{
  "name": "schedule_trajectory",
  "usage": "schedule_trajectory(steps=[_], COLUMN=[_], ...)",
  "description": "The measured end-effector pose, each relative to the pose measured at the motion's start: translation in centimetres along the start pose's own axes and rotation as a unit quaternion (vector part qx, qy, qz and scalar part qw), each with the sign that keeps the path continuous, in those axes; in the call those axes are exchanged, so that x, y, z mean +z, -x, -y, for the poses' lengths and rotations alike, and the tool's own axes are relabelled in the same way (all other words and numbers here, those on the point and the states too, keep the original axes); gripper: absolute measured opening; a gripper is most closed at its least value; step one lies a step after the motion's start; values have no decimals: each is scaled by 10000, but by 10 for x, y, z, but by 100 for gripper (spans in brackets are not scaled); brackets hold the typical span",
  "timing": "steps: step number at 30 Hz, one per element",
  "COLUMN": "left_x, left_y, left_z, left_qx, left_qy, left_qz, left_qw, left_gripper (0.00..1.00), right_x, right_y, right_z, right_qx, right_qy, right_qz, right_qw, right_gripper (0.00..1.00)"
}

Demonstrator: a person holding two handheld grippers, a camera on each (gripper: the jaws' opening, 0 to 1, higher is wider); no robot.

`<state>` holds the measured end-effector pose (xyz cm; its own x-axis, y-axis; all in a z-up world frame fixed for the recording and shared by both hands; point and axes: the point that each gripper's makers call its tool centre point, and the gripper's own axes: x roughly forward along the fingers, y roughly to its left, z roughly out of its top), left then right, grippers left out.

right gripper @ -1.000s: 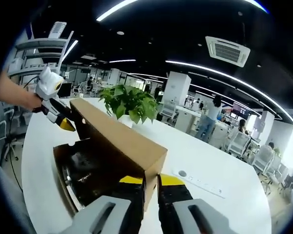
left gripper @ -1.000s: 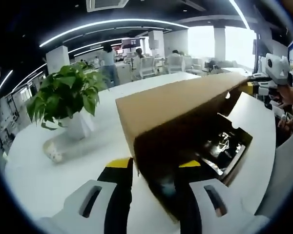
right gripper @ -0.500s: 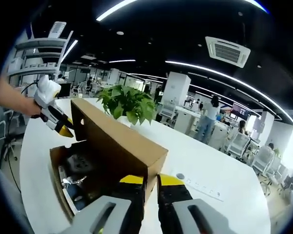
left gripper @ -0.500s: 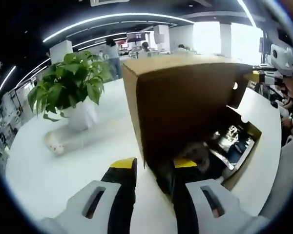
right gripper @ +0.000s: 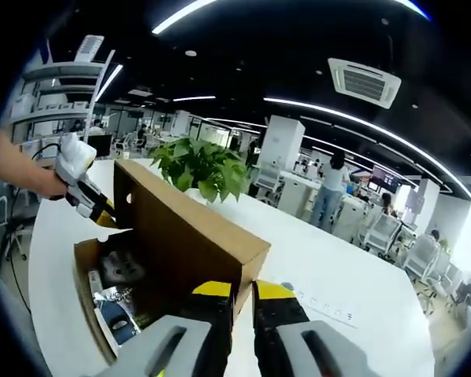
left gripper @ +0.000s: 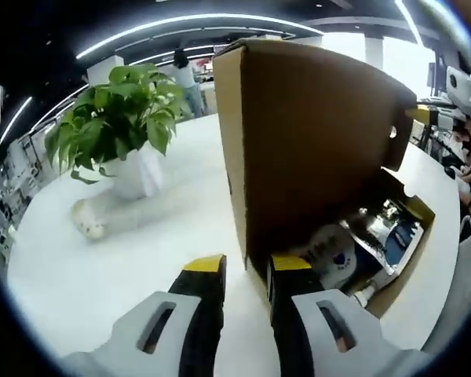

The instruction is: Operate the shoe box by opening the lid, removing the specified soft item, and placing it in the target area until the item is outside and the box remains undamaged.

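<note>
The shoe box (left gripper: 392, 259) sits on the white surface (left gripper: 102, 275) with its cardboard lid (left gripper: 314, 149) swung up near vertical, so the opening step looks done. Both grippers pinch the lid's ends: the left gripper (left gripper: 247, 271) has its fingers clamped on the edge at 6 o'clock, and the right gripper (right gripper: 234, 292) grips the opposite corner likewise. The soft item (left gripper: 334, 255), a pale bundle, lies inside the box near the left end, not yet lifted out. The box's long axis runs from one gripper to the other. A potted plant (left gripper: 118, 141) stands at 10 o'clock.
</note>
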<state>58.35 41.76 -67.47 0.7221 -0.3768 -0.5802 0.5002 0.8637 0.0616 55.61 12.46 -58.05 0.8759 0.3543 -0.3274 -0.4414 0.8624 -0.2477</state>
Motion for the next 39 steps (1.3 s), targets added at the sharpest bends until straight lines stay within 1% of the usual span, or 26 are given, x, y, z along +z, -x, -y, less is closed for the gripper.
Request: schedule_trajectory(steps=[4, 7, 13, 16, 21, 23, 30, 39], left_x=[-3, 0, -2, -1, 0, 0, 1, 1], left_y=[-6, -7, -11, -13, -14, -14, -14, -13], left_z=[-2, -5, -9, -8, -4, -4, -7, -7], left_qx=[32, 75, 100, 72, 38, 86, 111, 110], left_qy=[-57, -38, 6, -50, -177, -238, -164, -116], left_qz=[-74, -12, 15, 22, 28, 27, 145, 107], left_qw=[10000, 10000, 9999, 10000, 9998, 9997, 9997, 9998], left_gripper=[17, 13, 10, 9, 3, 2, 2, 1], right_x=[0, 1, 1, 1, 2, 2, 3, 4], right_y=[-2, -2, -3, -3, -4, -5, -8, -10], right_z=[1, 1, 2, 1, 2, 2, 4, 7], right_qx=[-13, -40, -67, -69, -75, -81, -87, -101], right_qy=[-71, -92, -132, -145, -179, -188, -176, -160], right_qz=[-6, -8, -29, -21, 1, 10, 28, 18], right_qw=[10000, 9999, 9999, 9999, 9998, 9998, 9998, 9998], right_gripper=[3, 3, 3, 3, 3, 3, 4, 4])
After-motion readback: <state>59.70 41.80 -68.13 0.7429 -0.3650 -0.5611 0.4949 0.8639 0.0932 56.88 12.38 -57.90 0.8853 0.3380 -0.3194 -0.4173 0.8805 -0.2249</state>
